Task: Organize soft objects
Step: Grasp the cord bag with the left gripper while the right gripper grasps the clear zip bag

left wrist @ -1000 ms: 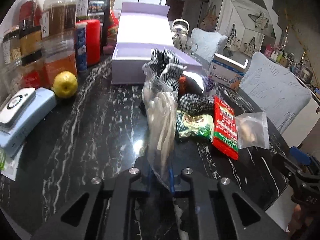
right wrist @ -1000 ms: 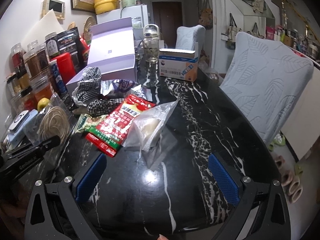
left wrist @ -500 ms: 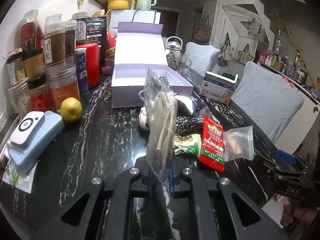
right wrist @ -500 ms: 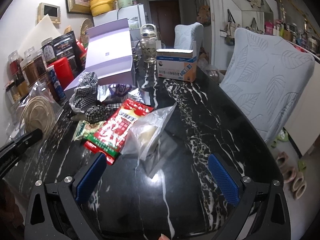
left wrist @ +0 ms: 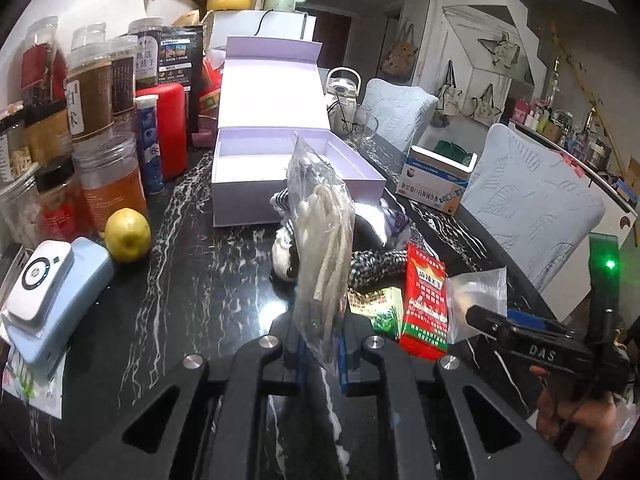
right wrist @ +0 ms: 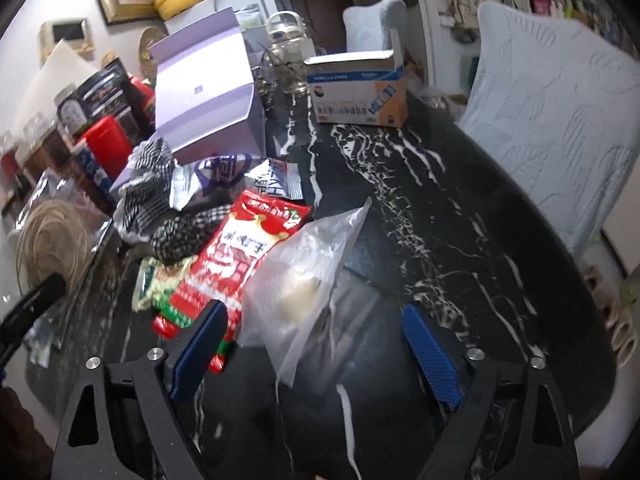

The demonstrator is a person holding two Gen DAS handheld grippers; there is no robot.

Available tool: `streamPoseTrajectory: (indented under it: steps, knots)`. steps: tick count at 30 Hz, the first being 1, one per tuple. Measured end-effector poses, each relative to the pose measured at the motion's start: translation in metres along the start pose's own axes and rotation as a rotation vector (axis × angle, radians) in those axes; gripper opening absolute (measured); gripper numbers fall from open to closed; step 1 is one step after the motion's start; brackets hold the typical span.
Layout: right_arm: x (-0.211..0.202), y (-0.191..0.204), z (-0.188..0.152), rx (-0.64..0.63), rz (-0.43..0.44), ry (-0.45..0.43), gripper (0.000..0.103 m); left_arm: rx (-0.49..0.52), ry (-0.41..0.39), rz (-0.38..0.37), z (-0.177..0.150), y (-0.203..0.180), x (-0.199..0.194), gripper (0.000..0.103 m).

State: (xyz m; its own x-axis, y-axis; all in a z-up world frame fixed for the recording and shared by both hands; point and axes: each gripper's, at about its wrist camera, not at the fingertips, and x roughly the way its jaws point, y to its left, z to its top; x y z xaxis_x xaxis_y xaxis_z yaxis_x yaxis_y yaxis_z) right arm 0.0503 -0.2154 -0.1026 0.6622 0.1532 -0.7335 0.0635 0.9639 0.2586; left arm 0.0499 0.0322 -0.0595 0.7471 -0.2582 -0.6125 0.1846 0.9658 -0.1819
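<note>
My left gripper [left wrist: 320,356] is shut on the bottom edge of a clear bag of pale coiled cord [left wrist: 324,240], held upright above the black marble table [left wrist: 192,280]. Beyond it stands an open lilac box [left wrist: 280,168]. My right gripper [right wrist: 316,344] points down at a clear bag with a pale lump [right wrist: 304,280]. Its jaws are closing with the bag's near end between them, and the blue pads [right wrist: 200,340] stand off the plastic. A red packet [right wrist: 240,256], a green packet [right wrist: 156,280] and checked cloth [right wrist: 152,184] lie just left of that bag.
Jars and a red canister [left wrist: 168,120] line the table's left side, with a lemon [left wrist: 128,236] and a blue device [left wrist: 52,300] in front. A blue-and-white carton [right wrist: 356,92] sits at the back. Padded chairs [right wrist: 560,120] stand off the right edge.
The left gripper has risen with its bag, so the inside of the lilac box now shows. The right gripper has slid towards the clear bag and its jaws have narrowed.
</note>
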Motion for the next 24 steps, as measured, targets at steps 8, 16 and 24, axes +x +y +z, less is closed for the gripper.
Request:
streamPoseTrajectory:
  steps: [8, 16, 24]
  knots:
    - [0.007, -0.004, 0.011, 0.016, 0.072, 0.005, 0.035, -0.004, 0.005, 0.001, 0.013, 0.007, 0.006, 0.012]
    - [-0.015, 0.007, 0.027, -0.051, 0.101, -0.035, 0.035, 0.032, -0.003, 0.032, 0.027, 0.003, 0.001, 0.012]
    - [-0.028, 0.03, 0.049, -0.15, 0.177, -0.051, 0.035, 0.043, -0.033, -0.009, 0.053, 0.0, -0.001, 0.012]
